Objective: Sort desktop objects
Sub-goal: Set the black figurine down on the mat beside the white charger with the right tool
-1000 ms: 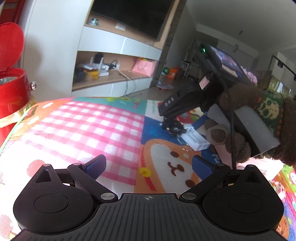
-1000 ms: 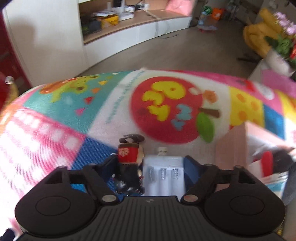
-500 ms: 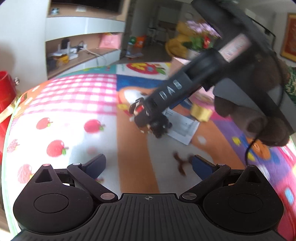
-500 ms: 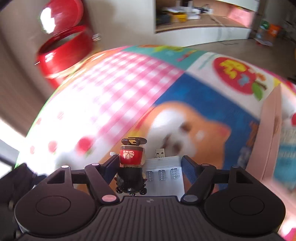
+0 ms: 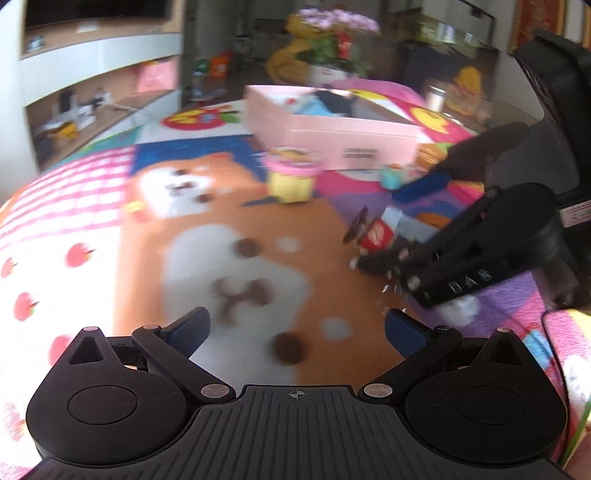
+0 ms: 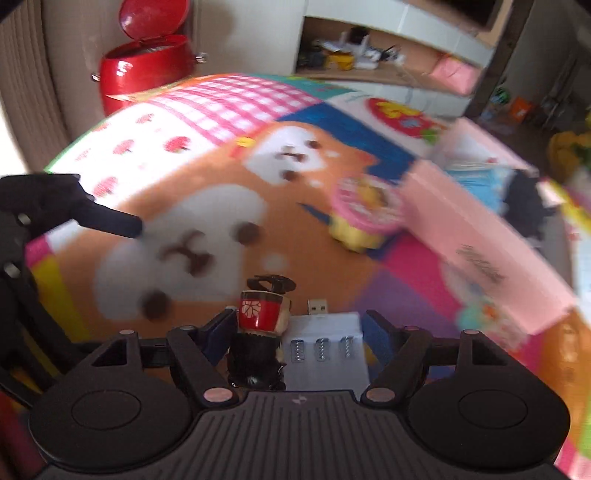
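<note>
While the right wrist view looks straight down the right tool [image 6: 299, 332] and shows a figurine [image 6: 262, 321] and a white charger [image 6: 327, 341] clamped side by side between its closed-in fingers, the left wrist view shows that same tool [image 5: 391, 236] from the side, off to the right of the left tool [image 5: 295, 328] and above the bench. Only the right view shows the charger's three coil springs and its USB plug. The left tool stands wide open with nothing between its fingers. The figurine's long axis runs along the right tool's fingers, its red cap and black topknot pointing away from the camera; the charger lies parallel, plug end forward. Ahead of both tools on the bench [image 5: 92, 236], which is covered by a bright cartoon cloth, a yellow cup [image 6: 364, 218] with a pink rim stands just beside a pink box [image 6: 476, 251]. Beyond the bench, the right view shows a red bin [image 6: 147, 66] with its lid up and white shelves [image 6: 384, 44]; the left view shows purple flowers [image 5: 338, 20]. Both views are blurred.
</note>
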Demonstrator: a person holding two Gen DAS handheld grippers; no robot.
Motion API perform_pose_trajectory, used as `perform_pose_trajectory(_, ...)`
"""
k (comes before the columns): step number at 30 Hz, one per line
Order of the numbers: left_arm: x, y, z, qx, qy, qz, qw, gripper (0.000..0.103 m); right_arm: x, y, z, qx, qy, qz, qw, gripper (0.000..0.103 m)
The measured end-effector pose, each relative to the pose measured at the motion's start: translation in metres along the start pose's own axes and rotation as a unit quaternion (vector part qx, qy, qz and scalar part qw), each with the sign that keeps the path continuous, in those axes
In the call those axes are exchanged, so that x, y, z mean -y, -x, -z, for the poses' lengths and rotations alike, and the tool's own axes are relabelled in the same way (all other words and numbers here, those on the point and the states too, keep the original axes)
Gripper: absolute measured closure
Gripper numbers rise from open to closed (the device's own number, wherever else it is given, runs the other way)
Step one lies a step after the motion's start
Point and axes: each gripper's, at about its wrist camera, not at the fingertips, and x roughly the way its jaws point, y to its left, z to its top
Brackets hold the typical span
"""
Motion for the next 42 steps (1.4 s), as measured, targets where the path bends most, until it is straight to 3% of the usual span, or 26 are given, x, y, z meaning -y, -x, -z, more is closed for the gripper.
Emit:
perform_pose_trajectory(3,0.023,-0.014,-0.009,-0.003,-0.018,0.019,0.9996,0.000,0.025,0.007,0.017,0.011,-0.009,0.060,0.998,0.026)
perform_pose_trajectory(7,0.047,-0.027,-0.019,0.000,-0.051,0.040,0.9979,0.000,0.074,0.030,0.033,0.042,-0.109,0.054,0.992,0.017)
perform_pose_trajectory(12,0.055,-0.046,-0.036,0.010,-0.063,0.015,0.9979,0.000,0.121,0.049,0.066,0.076,-0.227,0.084,0.967,0.009)
perform_pose_trajectory(15,0.061,-0.053,-0.041,0.012,-0.067,0.027,0.9973,0.000,0.140,0.046,0.085,0.071,-0.278,0.091,0.954,0.007)
perform_pose_trajectory(19,0.080,-0.062,-0.038,0.011,-0.110,0.037,0.9932,0.000,0.140,0.041,0.100,0.069,-0.301,0.098,0.946,0.005)
perform_pose_trajectory(24,0.085,-0.074,-0.041,0.021,-0.129,-0.010,0.9913,0.000,0.132,0.035,0.108,0.074,-0.320,0.092,0.940,0.002)
perform_pose_trajectory(28,0.076,-0.077,-0.047,0.053,-0.160,-0.094,0.9812,0.000,0.131,0.032,0.111,0.072,-0.336,0.089,0.935,0.002)
perform_pose_trajectory(32,0.053,-0.078,-0.052,0.046,-0.137,-0.135,0.9803,0.000,0.126,0.036,0.112,0.078,-0.325,0.093,0.938,0.002)
perform_pose_trajectory(36,0.034,-0.075,-0.054,0.044,-0.099,-0.159,0.9814,0.000,0.124,0.037,0.102,0.097,-0.302,0.113,0.942,0.003)
perform_pose_trajectory(38,0.027,-0.071,-0.052,0.043,-0.080,-0.161,0.9828,0.000,0.126,0.032,0.092,0.105,-0.293,0.119,0.943,0.009)
perform_pose_trajectory(42,0.026,-0.065,-0.048,0.036,-0.082,-0.155,0.9838,0.000,0.133,0.014,0.072,0.105,-0.301,0.095,0.943,0.014)
